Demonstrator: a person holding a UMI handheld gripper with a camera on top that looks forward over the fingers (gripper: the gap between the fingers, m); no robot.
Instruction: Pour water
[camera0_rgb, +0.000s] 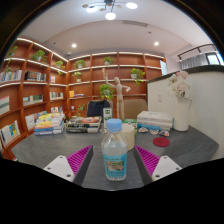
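While open, tongs (116, 160) flank the bottle (115, 150).

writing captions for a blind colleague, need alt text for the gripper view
A clear plastic water bottle with a blue label stands upright on a grey table between the open gripper's pink-padded fingers, with a gap at each side. Just beyond it sit a pale cup and a small red dish, with lit bookshelves behind.
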